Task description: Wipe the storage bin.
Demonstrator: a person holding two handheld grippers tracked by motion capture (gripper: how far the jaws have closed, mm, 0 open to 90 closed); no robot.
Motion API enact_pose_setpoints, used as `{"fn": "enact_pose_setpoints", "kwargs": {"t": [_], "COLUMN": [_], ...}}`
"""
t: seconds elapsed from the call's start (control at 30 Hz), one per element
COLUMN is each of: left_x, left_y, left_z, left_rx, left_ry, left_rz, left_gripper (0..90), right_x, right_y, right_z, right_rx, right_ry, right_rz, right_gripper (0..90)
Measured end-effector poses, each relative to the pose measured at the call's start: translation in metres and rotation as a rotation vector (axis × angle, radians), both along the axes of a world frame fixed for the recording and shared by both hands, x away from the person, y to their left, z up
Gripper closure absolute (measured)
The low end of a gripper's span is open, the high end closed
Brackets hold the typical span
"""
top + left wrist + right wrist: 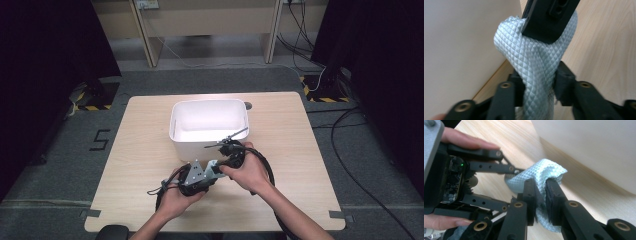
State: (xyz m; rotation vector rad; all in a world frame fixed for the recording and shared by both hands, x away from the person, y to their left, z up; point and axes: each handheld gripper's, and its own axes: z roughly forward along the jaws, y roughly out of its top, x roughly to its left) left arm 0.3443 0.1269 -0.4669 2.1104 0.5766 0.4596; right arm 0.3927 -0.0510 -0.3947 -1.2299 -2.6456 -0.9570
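Both grippers, left (537, 85) and right (540, 195), clamp one quilted cloth (534, 57).

A white plastic tub (209, 125) stands open on the light wooden table (145, 150). Dark cables (350, 150) trail across the grey floor (60, 165) beyond.

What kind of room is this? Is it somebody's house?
Probably not a house: more likely a lab or workshop. A bare wooden table stands on grey floor with hazard tape, loose cables and dark curtains.
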Motion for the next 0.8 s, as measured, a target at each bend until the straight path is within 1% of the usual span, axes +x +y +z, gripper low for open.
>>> {"fn": "enact_pose_setpoints", "kwargs": {"t": [0.07,0.1,0.27,0.33,0.37,0.43,0.47,0.5,0.53,0.63,0.7,0.73,0.77,0.8], "left_x": [0.0,-0.001,-0.002,-0.003,-0.004,-0.005,-0.006,-0.008,-0.009,-0.012,-0.015,-0.016,-0.017,-0.018], "left_y": [0.001,0.002,0.007,0.011,0.014,0.023,0.027,0.031,0.037,0.053,0.066,0.07,0.076,0.082], "left_z": [0.0,0.001,0.001,0.0,0.0,0.0,0.0,0.0,0.001,0.003,0.006,0.007,0.008,0.009], "left_rx": [-0.007,0.0,-0.016,-0.029,-0.035,-0.057,-0.064,-0.082,-0.092,-0.13,-0.153,-0.156,-0.163,-0.168], "left_ry": [0.014,0.019,0.039,0.046,0.051,0.057,0.061,0.065,0.064,0.06,0.052,0.049,0.042,0.042], "left_rz": [0.008,0.01,0.03,0.045,0.055,0.08,0.09,0.105,0.119,0.168,0.204,0.217,0.233,0.249], "left_gripper": [74.0,75.0,76.7,76.9,76.9,77.0,77.0,77.0,77.0,77.0,77.0,77.0,77.0,77.0], "right_x": [0.001,0.001,0.001,0.002,0.002,0.004,0.004,0.005,0.006,0.011,0.017,0.021,0.023,0.027], "right_y": [0.0,0.0,0.0,-0.002,-0.004,-0.009,-0.012,-0.015,-0.018,-0.03,-0.04,-0.047,-0.05,-0.056], "right_z": [-0.001,-0.001,0.0,0.001,0.002,0.006,0.008,0.01,0.013,0.022,0.029,0.032,0.035,0.038], "right_rx": [0.0,0.0,0.012,0.03,0.038,0.064,0.084,0.098,0.105,0.097,0.106,0.106,0.104,0.098], "right_ry": [-0.007,-0.01,-0.039,-0.061,-0.084,-0.111,-0.118,-0.125,-0.143,-0.232,-0.275,-0.307,-0.324,-0.356], "right_rz": [0.005,0.004,0.004,-0.007,-0.007,-0.02,-0.032,-0.044,-0.057,-0.125,-0.179,-0.216,-0.24,-0.265], "right_gripper": [78.0,76.9,68.4,60.8,58.3,56.7,55.5,55.3,55.1,54.7,54.7,54.7,54.4,54.2]}}
